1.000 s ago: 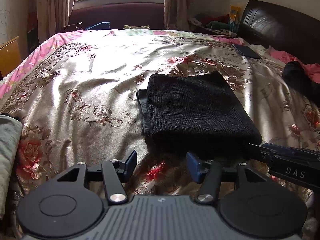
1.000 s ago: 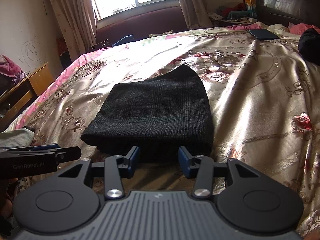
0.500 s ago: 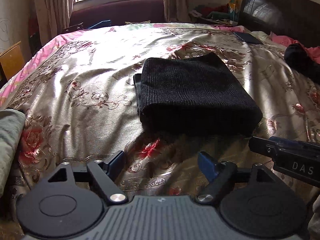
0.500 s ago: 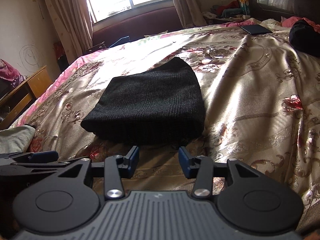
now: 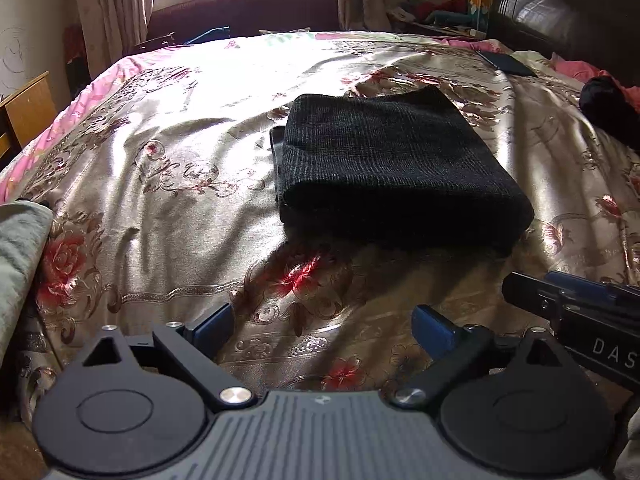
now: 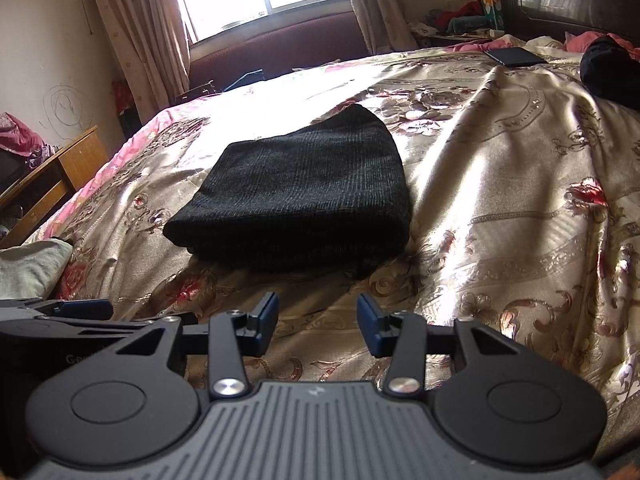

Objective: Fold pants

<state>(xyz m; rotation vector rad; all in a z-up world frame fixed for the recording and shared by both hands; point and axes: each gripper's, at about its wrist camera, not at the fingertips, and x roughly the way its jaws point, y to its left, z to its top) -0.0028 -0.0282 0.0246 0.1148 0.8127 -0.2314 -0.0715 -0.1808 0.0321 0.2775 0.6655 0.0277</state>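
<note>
The black knit pants (image 5: 396, 168) lie folded into a thick rectangle on the gold floral bedspread (image 5: 168, 184); they also show in the right wrist view (image 6: 300, 200). My left gripper (image 5: 322, 326) hangs over bare bedspread short of the near fold, its jaws opening wide with nothing between them. My right gripper (image 6: 317, 322) sits just in front of the fold's near edge, jaws partly apart and empty. The right gripper's body (image 5: 576, 312) shows at the right edge of the left wrist view, and the left gripper's body (image 6: 60, 316) at the left of the right wrist view.
A dark headboard (image 5: 560, 20) stands at the back right, with a dark bundle (image 6: 612, 72) and a flat black device (image 6: 514, 56) near it. A pale cloth (image 5: 20, 256) lies at the bed's left edge. A wooden cabinet (image 6: 52, 184) stands left of the bed.
Both grippers have drawn back from the folded pants toward the near edge of the bed. The left gripper's jaws have spread much wider; the right jaws keep the same gap.
</note>
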